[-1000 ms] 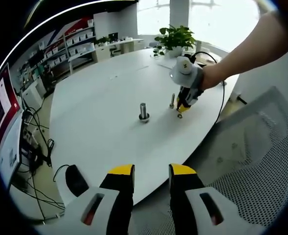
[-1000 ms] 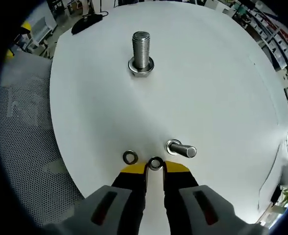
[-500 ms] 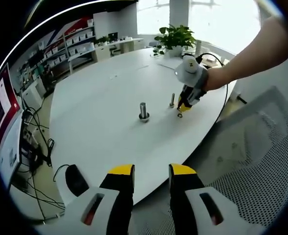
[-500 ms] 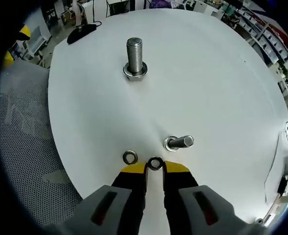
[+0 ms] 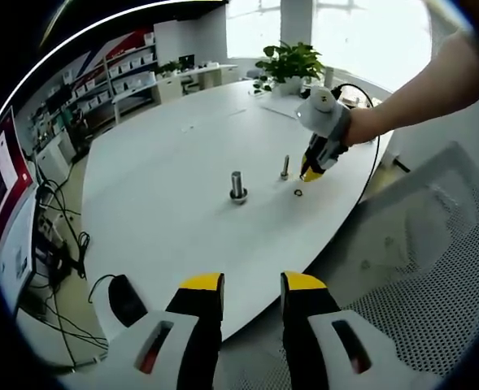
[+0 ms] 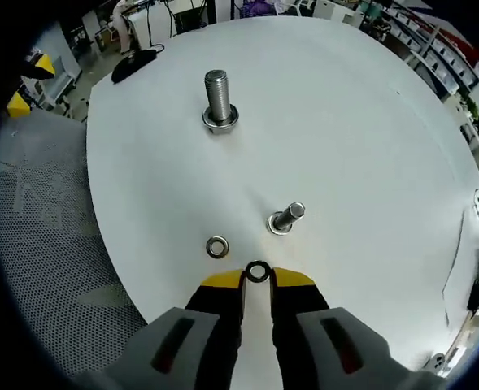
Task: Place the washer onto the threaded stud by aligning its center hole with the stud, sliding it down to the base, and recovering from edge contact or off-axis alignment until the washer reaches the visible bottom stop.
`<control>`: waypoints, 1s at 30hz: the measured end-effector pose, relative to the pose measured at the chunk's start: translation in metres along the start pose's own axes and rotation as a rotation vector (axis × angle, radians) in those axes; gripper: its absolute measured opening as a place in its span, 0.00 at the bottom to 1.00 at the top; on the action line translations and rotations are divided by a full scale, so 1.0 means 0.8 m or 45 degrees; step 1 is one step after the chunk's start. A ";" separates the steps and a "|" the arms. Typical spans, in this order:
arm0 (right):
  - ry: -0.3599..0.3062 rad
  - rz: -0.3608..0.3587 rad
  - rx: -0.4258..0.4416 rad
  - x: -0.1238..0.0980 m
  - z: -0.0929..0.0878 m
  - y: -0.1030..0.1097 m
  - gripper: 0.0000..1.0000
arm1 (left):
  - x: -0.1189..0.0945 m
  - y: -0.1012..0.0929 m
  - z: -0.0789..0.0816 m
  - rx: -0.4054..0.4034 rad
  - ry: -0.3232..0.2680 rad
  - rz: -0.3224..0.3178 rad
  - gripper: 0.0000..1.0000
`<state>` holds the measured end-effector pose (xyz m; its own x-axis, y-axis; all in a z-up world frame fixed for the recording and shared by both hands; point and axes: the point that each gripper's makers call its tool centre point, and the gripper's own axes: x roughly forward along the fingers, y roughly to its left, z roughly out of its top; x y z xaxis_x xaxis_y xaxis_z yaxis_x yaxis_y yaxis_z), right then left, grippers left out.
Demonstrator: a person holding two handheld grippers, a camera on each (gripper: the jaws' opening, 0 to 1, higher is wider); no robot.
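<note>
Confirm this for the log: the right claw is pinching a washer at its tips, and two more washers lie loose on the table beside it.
Wrong count. The right gripper view shows the right claw pinching one washer, but a single loose washer lies on the table beside it, not two.

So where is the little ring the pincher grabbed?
In the right gripper view, the washer sits pinched at the right gripper tips, near the small stud.
</note>
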<state>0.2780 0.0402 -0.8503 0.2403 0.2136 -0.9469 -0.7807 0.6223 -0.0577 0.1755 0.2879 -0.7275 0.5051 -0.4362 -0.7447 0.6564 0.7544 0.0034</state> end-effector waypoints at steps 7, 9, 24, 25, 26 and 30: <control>-0.034 -0.007 -0.032 -0.013 0.011 -0.003 0.14 | 0.000 0.000 0.000 -0.001 0.000 0.000 0.26; -0.051 -0.008 -0.036 -0.017 0.017 -0.005 0.14 | 0.000 0.000 0.001 0.000 -0.002 0.000 0.26; -0.120 -0.046 -0.069 -0.043 0.043 -0.017 0.14 | 0.000 -0.001 0.002 0.001 -0.006 -0.006 0.26; -0.120 -0.047 -0.074 -0.043 0.043 -0.018 0.14 | 0.000 -0.001 0.002 0.000 -0.006 -0.006 0.26; -0.122 -0.049 -0.079 -0.043 0.044 -0.018 0.14 | 0.000 -0.001 0.002 0.000 -0.006 -0.007 0.26; -0.127 -0.057 -0.093 -0.044 0.048 -0.020 0.14 | 0.001 -0.001 0.002 0.001 -0.005 -0.007 0.26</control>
<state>0.3045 0.0516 -0.8035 0.3292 0.2626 -0.9070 -0.8070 0.5771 -0.1258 0.1760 0.2865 -0.7270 0.5038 -0.4425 -0.7418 0.6597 0.7516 -0.0003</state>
